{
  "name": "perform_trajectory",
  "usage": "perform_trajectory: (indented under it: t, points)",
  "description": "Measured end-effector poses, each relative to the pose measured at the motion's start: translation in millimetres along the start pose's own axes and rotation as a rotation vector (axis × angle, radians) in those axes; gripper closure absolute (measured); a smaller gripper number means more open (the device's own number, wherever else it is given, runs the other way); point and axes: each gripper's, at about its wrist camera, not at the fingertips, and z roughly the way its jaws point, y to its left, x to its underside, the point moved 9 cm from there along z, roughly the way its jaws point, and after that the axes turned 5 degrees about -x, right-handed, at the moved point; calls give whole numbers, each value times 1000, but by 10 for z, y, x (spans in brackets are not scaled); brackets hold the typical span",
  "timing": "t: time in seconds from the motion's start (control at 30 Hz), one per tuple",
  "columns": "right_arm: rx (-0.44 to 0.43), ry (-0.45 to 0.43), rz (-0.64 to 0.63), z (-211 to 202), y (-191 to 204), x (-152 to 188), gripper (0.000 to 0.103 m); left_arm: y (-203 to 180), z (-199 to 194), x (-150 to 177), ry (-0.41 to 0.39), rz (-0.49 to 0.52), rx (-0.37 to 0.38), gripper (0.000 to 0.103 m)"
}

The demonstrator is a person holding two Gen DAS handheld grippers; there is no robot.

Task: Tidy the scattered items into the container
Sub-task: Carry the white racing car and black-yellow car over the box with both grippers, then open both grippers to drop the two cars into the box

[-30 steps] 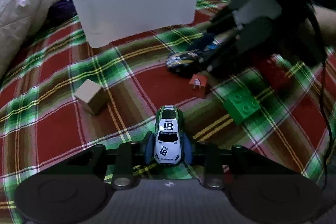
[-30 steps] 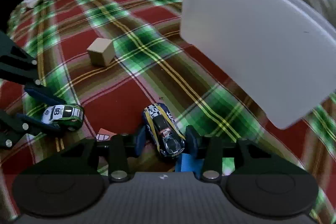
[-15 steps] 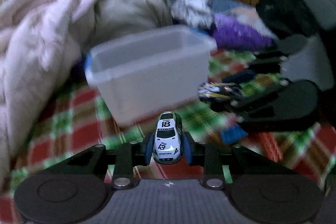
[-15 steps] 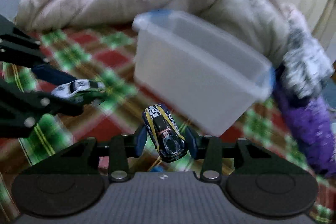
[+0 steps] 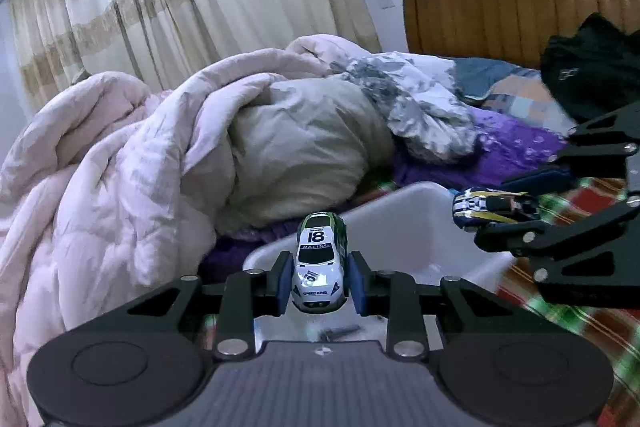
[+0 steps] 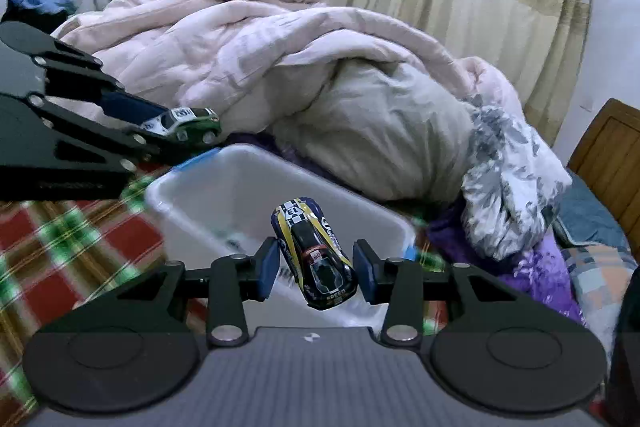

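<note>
White-and-green toy car was clamped in the left gripper; the right gripper pinched a dark blue-and-yellow car. Both hung above the translucent plastic container.

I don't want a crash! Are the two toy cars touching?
Apart. The left wrist view shows bin wall between the white car and the blue car.

Beige curtains, wooden headboard, rumpled pink quilt
</note>
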Motion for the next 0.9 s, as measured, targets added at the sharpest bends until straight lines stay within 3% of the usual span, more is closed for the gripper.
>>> perform_trajectory:
  t: [0.27,0.5,0.6,0.67,0.8,0.9]
  points:
    - [-9,58,74,645,-127,130,58,-111,801,158,78,-66,51,70]
    - [-9,109,113,1008,-202,410,57,-257,1081,460,144,-29,58,67]
    - [7,102,144,991,-241,439,49,-221,972,441,124,-30,57,65]
    - [12,79,149,891,-252,398,48,-164,817,363,94,-31,50,59]
    - [12,18,128,559,-232,237,46,-57,358,202,31,-75,64,56]
    - [8,-24,121,204,-206,197,43,-83,-68,225,-8,-104,109,42]
